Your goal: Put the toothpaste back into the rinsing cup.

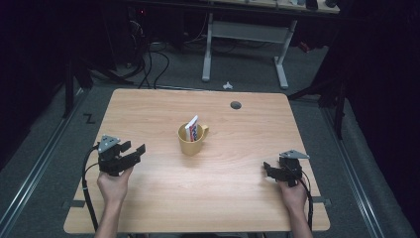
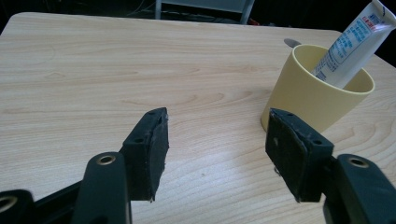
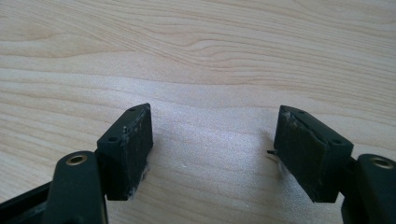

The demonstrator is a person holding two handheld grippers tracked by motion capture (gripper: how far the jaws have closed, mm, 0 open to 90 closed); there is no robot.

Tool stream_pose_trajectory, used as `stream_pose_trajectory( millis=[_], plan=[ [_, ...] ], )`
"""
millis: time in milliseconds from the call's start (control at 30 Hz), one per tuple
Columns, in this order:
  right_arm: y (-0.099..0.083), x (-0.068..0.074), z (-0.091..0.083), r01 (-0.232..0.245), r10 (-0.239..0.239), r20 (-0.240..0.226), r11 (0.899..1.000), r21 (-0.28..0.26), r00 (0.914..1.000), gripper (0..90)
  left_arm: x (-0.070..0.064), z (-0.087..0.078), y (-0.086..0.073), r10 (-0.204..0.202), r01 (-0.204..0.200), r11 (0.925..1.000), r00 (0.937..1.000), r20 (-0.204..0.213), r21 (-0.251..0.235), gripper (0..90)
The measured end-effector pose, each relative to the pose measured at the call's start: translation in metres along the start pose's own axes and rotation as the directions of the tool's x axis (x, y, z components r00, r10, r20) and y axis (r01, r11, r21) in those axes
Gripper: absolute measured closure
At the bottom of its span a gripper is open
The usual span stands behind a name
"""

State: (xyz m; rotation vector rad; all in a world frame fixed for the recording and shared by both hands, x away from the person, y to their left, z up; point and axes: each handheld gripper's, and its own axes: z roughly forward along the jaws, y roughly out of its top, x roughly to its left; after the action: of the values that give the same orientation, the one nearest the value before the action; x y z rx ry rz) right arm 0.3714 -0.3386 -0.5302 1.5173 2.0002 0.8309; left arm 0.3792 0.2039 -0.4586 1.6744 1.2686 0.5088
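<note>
Left tool (image 1: 130, 151) sits at the near left of the surface (image 1: 148, 109), jaws wide, nothing held, angled toward the yellow cup (image 1: 190, 141) at centre. A toothpaste tube (image 1: 191, 128) leans inside. Likely a reach next: close in gently without tipping the cup. Right tool (image 1: 270, 168), near right, gapes empty.

No text could be read with certainty. The white tube (image 2: 355, 42) standing in the yellow cup (image 2: 313, 95) carried several lines of small blue print along its side and a short red mark near its upper end, all too blurred in the left gripper view to decipher. In the high view the tube (image 1: 192, 130) showed red and blue patches only, with no legible lettering.
</note>
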Motion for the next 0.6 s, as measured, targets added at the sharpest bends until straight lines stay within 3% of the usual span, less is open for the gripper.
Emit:
stream_pose_trajectory(
  millis=[600],
  plan=[
    [0.0, 0.0, 0.0, 0.0, 0.0, -0.001, 1.0, 0.0, 1.0, 28.2, -0.004, 0.012, -0.01, 0.002, -0.002, 0.9992, 1.0, 0.007, 0.039, 39.7]
  ],
)
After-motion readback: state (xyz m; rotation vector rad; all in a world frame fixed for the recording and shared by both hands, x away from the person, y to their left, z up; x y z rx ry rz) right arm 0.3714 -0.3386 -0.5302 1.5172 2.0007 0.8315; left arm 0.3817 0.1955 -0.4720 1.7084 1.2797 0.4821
